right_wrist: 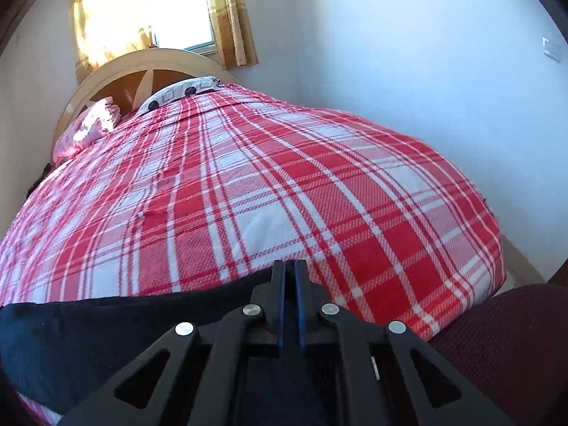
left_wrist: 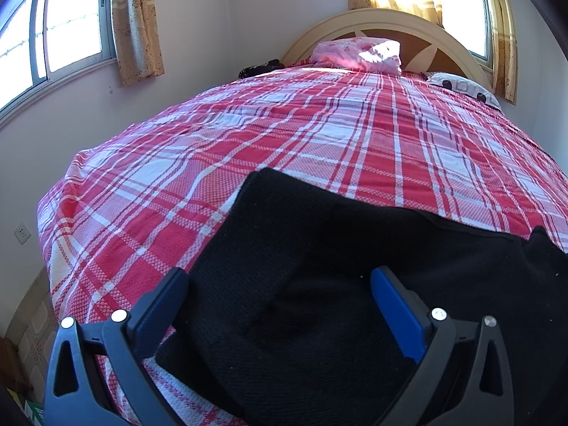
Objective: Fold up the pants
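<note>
Black pants [left_wrist: 319,248] lie across the near end of a bed with a red and white plaid cover [left_wrist: 284,124]. My left gripper [left_wrist: 280,280] is open, its fingers spread over the left part of the pants, with cloth lying between them. In the right wrist view the pants [right_wrist: 88,330] stretch from the left edge to under my right gripper [right_wrist: 289,269]. Its jaws are closed at the far right edge of the pants, with black cloth under them. Whether cloth is pinched between them is hidden.
A pink pillow [left_wrist: 358,53] and a white patterned pillow [left_wrist: 461,87] lie by the curved headboard [left_wrist: 408,25]. A dark item [left_wrist: 259,67] sits at the far left bed edge. Walls flank the bed. A dark red surface [right_wrist: 514,337] is at the lower right.
</note>
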`<state>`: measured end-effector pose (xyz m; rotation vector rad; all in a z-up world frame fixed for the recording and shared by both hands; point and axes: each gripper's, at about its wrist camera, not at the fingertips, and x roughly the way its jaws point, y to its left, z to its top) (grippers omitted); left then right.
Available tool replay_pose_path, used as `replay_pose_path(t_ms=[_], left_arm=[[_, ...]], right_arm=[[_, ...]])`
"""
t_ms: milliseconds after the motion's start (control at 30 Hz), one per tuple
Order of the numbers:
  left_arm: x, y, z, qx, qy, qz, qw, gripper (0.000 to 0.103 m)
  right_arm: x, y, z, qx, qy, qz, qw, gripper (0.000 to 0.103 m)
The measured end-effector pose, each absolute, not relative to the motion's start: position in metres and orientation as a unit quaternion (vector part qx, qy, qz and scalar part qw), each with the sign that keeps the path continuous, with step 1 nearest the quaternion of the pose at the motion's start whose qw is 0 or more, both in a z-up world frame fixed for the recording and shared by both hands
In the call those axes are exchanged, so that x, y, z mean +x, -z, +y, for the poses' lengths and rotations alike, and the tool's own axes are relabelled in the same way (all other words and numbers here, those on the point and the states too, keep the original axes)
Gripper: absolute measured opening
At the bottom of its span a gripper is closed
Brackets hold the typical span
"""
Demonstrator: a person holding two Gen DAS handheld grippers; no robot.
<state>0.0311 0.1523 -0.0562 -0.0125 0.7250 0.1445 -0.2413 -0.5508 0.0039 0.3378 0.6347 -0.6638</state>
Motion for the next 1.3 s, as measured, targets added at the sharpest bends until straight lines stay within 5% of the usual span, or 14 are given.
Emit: replay_pose_path(t_ms=[167,433,667,767,967,1033,1067,1100,1167,1300], left_arm=[[0.032,0.055,0.153,-0.005,-0.072,0.353,0.933,0.103],[0.031,0.055,0.15,0.002,-0.083,0.345,0.935,0.103],[0.03,0.055,0.153,-0.005,-0.078,0.34,0.937,0.103],[0.027,0.055,0.15,-0.004,-0.079,0.335,0.939,0.103],[0.025,0.056,0.15,-0.007,-0.076,0.33,0.941,0.103],[0.023,0.055,0.15,-0.008,-0.077,0.326,0.942,0.103],[0.022,0.055,0.15,-0.007,-0.078,0.323,0.943,0.103],[0.021,0.056,0.15,-0.006,-0.077,0.32,0.944,0.103],[0.019,0.056,0.151,-0.007,-0.075,0.316,0.946,0.103],[0.017,0.056,0.152,-0.012,-0.068,0.309,0.948,0.103]], right_arm=[[-0.233,0.014,-0.574,0.186,0.334,0.333,0.862,0.005],[-0.244,-0.026,-0.499,0.142,0.275,0.259,0.915,0.006],[-0.2,0.01,-0.473,0.146,0.235,0.349,0.895,0.006],[-0.197,0.005,-0.479,0.116,0.389,0.385,0.829,0.007],[-0.174,-0.023,-0.415,0.296,0.143,0.305,0.894,0.008],[-0.141,-0.027,-0.371,0.329,0.018,0.3,0.895,0.012],[-0.122,-0.029,-0.349,0.34,-0.036,0.303,0.889,0.025],[-0.101,-0.03,-0.322,0.355,-0.087,0.307,0.879,0.05],[-0.065,-0.024,-0.283,0.383,-0.152,0.32,0.853,0.074],[0.007,0.008,-0.206,0.422,-0.256,0.392,0.776,0.074]])
